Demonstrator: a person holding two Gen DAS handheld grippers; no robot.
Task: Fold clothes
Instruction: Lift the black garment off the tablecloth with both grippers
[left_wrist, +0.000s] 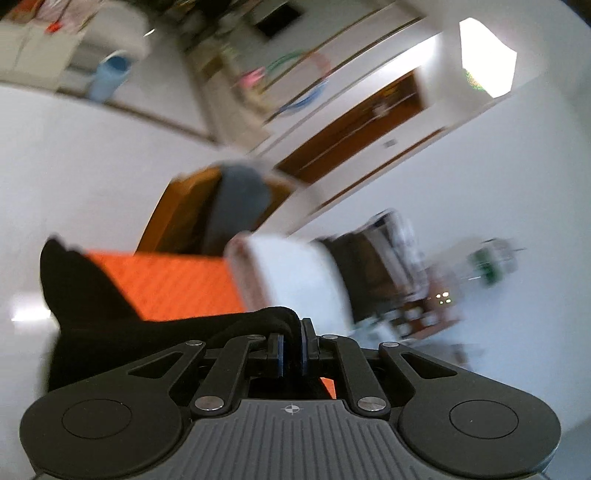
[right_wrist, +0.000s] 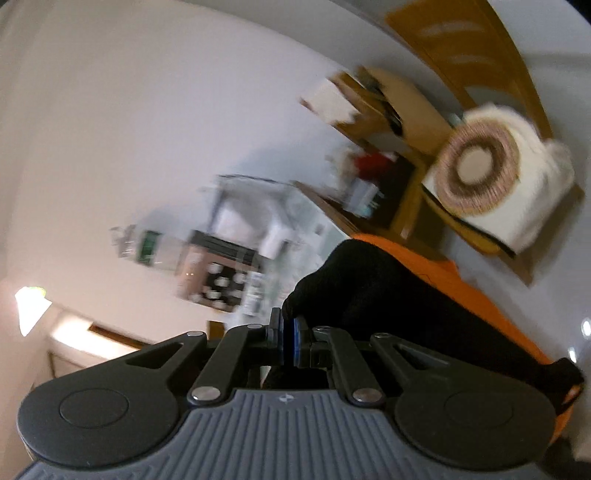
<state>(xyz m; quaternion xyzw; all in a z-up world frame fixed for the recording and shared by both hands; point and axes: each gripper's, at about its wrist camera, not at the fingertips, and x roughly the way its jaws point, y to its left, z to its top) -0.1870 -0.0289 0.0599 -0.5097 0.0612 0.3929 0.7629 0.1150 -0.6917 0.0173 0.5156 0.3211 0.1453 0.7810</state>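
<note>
A black garment (left_wrist: 110, 325) is held up in the air, and both views are tilted and blurred. My left gripper (left_wrist: 292, 345) is shut on a bunched edge of this black garment, which trails off to the left. In the right wrist view the same black garment (right_wrist: 388, 295) stretches away to the right, with my right gripper (right_wrist: 289, 341) shut on its edge. An orange quilted surface (left_wrist: 173, 280) lies behind the cloth in the left view, and the orange surface (right_wrist: 476, 295) also shows behind it in the right view.
A wooden chair with a grey cloth (left_wrist: 236, 206) stands behind the orange surface. A white cushion (left_wrist: 295, 273) lies beside it. Shelves with a round woven cushion (right_wrist: 480, 173), a clear plastic bottle (right_wrist: 147, 247) and cluttered boxes fill the room beyond. White walls surround all this.
</note>
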